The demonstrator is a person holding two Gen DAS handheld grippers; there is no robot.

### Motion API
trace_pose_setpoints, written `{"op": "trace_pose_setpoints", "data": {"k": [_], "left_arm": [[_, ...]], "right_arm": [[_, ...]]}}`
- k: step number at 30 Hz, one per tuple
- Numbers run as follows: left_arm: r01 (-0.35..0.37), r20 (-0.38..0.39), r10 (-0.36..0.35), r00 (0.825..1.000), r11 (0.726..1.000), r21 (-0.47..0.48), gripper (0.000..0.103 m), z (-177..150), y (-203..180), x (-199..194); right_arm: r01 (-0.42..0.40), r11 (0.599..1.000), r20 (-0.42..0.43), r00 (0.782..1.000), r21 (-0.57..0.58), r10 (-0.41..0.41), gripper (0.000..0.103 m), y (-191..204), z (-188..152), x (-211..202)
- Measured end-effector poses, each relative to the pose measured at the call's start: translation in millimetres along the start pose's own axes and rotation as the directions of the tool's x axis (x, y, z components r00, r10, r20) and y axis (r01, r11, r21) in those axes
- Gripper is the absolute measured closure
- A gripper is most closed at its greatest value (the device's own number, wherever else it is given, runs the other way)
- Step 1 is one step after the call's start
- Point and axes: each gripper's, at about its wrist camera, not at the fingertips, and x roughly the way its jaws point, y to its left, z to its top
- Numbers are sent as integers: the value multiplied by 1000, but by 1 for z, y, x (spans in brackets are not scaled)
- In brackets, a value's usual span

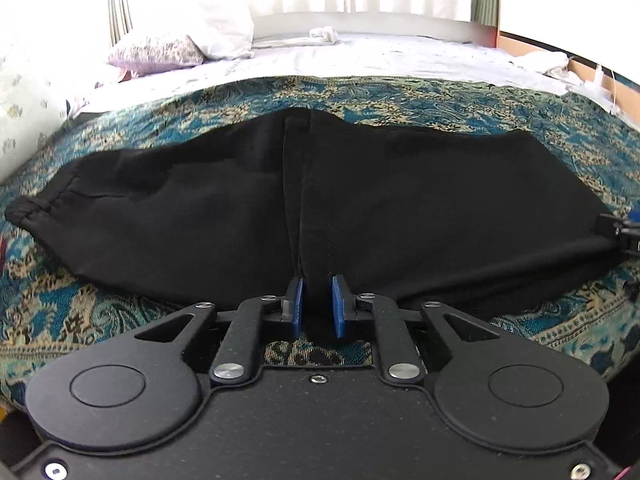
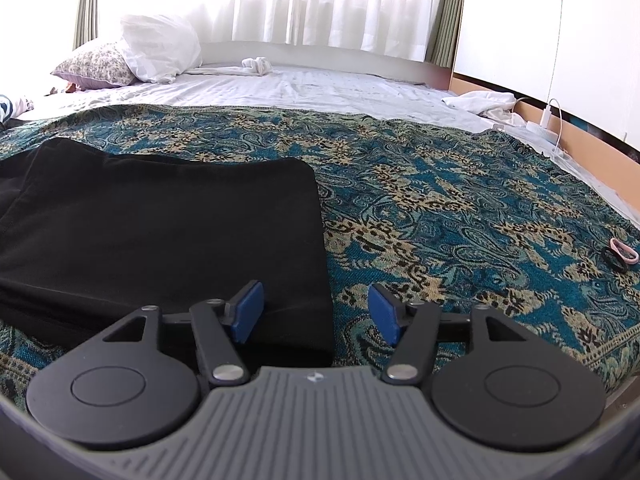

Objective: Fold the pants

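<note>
The black pants (image 1: 320, 208) lie flat on a teal paisley bedspread (image 1: 440, 100), spread sideways ahead of the left gripper (image 1: 318, 300). The two legs appear already laid one over the other, so a lengthwise fold looks done: the elastic waistband (image 1: 24, 210) sits far off to the left of the fingers, and the hem end (image 2: 312, 240) reaches the right gripper (image 2: 316, 312).

The left gripper's blue pads (image 1: 297, 300) stand close together at the near edge of the pants, with a raised ridge of black cloth between them. They seem to pinch that ridge about midway along the garment, though a sliver of gap makes the contact hard to confirm.

The right gripper's jaws stand wide apart and hold nothing. Its left pad (image 2: 248, 312) rests over the near hem corner; the right pad (image 2: 384, 314) is over bare bedspread just beside the hem edge.

What is left, by my reading, is the crosswise folding: bringing hem toward waistband, then perhaps halving again.

Two hair ties (image 2: 620, 256) lie well off to the right gripper's right.
</note>
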Motion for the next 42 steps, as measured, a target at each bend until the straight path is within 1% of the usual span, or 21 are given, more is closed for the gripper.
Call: {"op": "trace_pose_setpoints", "data": {"k": [2,4,5,9,11,18,20,23,24,25,26,27,30,34,37,39,40,42], "left_arm": [[-4,0,4,1000,1000,6,86,1,-2,0],[9,-1,-9,1000,1000,-16,85,2,0,-1],[16,-2,-16,1000,999,-30,81,3,2,-1],[25,0,-25,1000,998,-57,77,7,10,-3],[21,9,-21,1000,998,-60,73,9,12,-5],[0,37,4,999,996,-85,60,17,27,-12],[-16,42,20,999,995,-98,54,19,35,-13],[-50,43,55,998,992,-120,51,23,49,-11],[-63,41,69,997,990,-130,47,24,55,-10],[-79,38,85,996,986,-144,36,26,63,-9],[-93,36,100,994,982,-162,28,27,71,-9],[-106,37,115,993,978,-182,27,28,80,-8],[-148,36,160,986,962,-230,27,32,108,-8],[-218,6,229,973,933,-287,24,34,151,-3],[-246,-27,253,967,906,-344,24,30,182,4],[-255,-49,257,965,883,-395,24,26,203,10],[-256,-56,257,965,871,-419,24,24,212,12],[-263,-72,260,963,847,-462,24,20,228,18]], "right_arm": [[1,1000,4,1000,-2,-1,30,0,1,-2],[-4,1000,12,1000,-4,4,30,2,3,-5],[-10,1000,15,1000,-5,10,30,2,4,-6],[-27,1000,21,999,-6,27,30,7,8,-10],[-35,999,25,999,-9,36,30,11,10,-11],[-70,997,38,997,-20,70,29,28,18,-15],[-85,996,41,995,-16,86,29,35,21,-17],[-114,993,49,992,-15,115,29,50,26,-18],[-127,992,51,991,-16,127,29,55,27,-18],[-143,990,53,988,-18,143,28,63,28,-18],[-159,987,55,986,-21,160,28,70,30,-18],[-175,984,57,983,-25,176,28,77,32,-18],[-236,971,58,969,-45,239,27,106,35,-19],[-319,944,47,945,-80,323,27,148,38,-17],[-373,922,31,925,-109,378,27,180,39,-15],[-397,908,19,915,-134,403,26,200,38,-13],[-400,904,11,914,-150,406,25,209,36,-11],[-386,906,-10,921,-174,390,25,223,31,-6]]}}
